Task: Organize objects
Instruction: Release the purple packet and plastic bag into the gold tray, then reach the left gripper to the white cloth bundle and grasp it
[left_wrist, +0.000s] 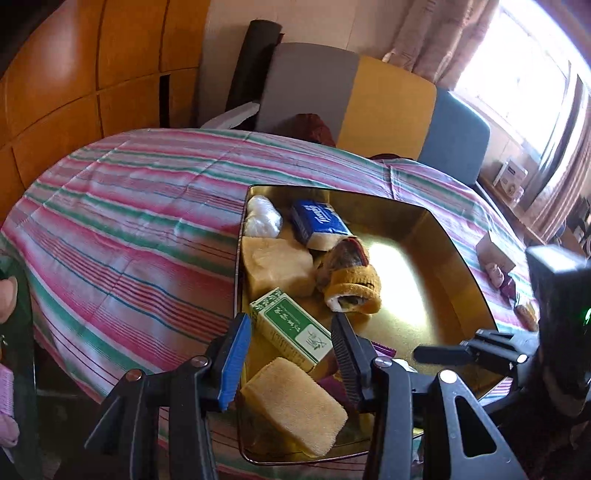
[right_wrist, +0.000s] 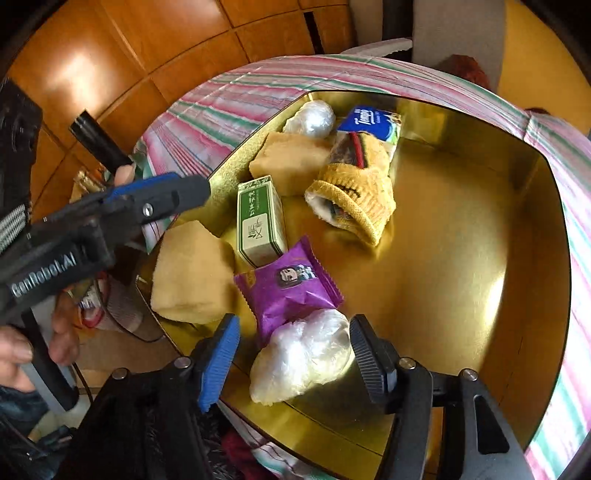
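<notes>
A gold tray (left_wrist: 436, 280) (right_wrist: 461, 266) sits on a striped tablecloth (left_wrist: 122, 229). In it lie a green box (left_wrist: 291, 328) (right_wrist: 258, 221), two yellow sponges (left_wrist: 295, 404) (left_wrist: 277, 264), a blue tissue pack (left_wrist: 317, 221) (right_wrist: 373, 122), a knitted yellow sock (left_wrist: 351, 280) (right_wrist: 354, 195), a purple snack packet (right_wrist: 291, 291) and two crumpled plastic balls (right_wrist: 303, 354) (left_wrist: 262, 218). My left gripper (left_wrist: 288, 362) is open over the near sponge and the green box. My right gripper (right_wrist: 291, 362) is open with the near plastic ball between its fingers, untouched.
A grey, yellow and blue sofa back (left_wrist: 369, 99) stands behind the table. Small items (left_wrist: 498, 266) lie on the cloth right of the tray. Wooden panels (left_wrist: 92, 74) are at the left. The left gripper also shows in the right wrist view (right_wrist: 166, 192).
</notes>
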